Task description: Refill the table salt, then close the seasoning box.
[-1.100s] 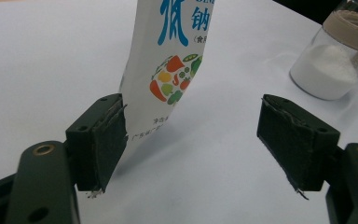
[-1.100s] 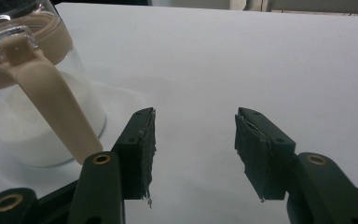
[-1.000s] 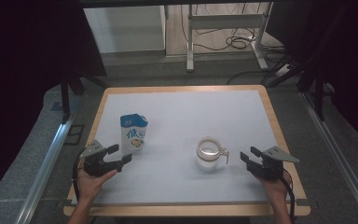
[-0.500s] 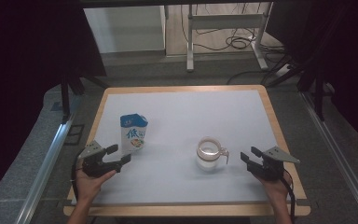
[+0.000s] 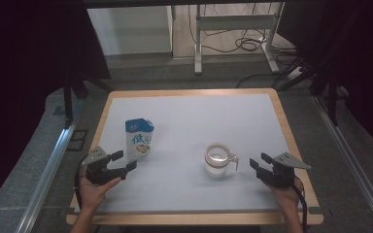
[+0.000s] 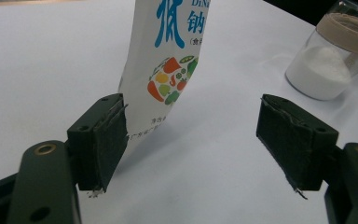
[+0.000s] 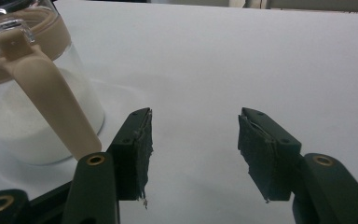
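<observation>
High view: left claw (image 5: 125, 161) gapes wide, empty, just beside the salt pouch (image 5: 139, 139) at its 1 o'clock; right claw (image 5: 259, 166) wide, empty, near the lidded jar (image 5: 218, 159) at its 9 o'clock on the worktop (image 5: 189, 121).

The left gripper view cuts off the top of the pouch (image 6: 165, 65) and the jar (image 6: 338, 51); small print stays unreadable.

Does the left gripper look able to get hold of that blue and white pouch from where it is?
Probably yes. The left gripper is open right beside the pouch, with bare table between them; the jar stands well aside.
</observation>
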### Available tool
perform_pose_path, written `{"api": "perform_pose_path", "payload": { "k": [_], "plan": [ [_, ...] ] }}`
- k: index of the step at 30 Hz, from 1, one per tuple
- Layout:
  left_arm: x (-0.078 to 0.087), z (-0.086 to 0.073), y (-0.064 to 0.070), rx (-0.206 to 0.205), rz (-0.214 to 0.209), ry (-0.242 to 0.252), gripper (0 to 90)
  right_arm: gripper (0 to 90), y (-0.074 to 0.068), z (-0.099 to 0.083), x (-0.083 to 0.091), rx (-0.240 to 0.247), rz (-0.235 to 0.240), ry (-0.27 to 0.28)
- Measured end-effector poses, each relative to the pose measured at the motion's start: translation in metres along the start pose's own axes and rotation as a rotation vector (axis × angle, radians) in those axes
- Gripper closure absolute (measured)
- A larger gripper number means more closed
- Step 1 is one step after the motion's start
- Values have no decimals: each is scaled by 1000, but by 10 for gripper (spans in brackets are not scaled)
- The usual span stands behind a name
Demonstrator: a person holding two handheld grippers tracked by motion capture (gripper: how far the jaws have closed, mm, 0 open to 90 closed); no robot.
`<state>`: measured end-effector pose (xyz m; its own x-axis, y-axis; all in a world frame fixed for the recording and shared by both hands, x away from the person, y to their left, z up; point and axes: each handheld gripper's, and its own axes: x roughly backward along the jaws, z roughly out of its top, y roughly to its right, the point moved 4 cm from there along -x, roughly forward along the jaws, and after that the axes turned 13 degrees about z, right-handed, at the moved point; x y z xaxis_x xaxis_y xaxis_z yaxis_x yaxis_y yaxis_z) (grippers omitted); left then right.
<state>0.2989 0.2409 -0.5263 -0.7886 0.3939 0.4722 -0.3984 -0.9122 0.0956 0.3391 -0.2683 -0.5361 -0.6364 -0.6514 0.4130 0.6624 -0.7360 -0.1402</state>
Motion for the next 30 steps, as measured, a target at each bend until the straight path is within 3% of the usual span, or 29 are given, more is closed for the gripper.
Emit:
{"api": "perform_pose_path", "payload": {
  "k": [30],
  "plan": [
    [1, -1, 2, -5, -1, 5, 251, 450, 0, 0, 4, 0, 0, 1]
  ]
}}
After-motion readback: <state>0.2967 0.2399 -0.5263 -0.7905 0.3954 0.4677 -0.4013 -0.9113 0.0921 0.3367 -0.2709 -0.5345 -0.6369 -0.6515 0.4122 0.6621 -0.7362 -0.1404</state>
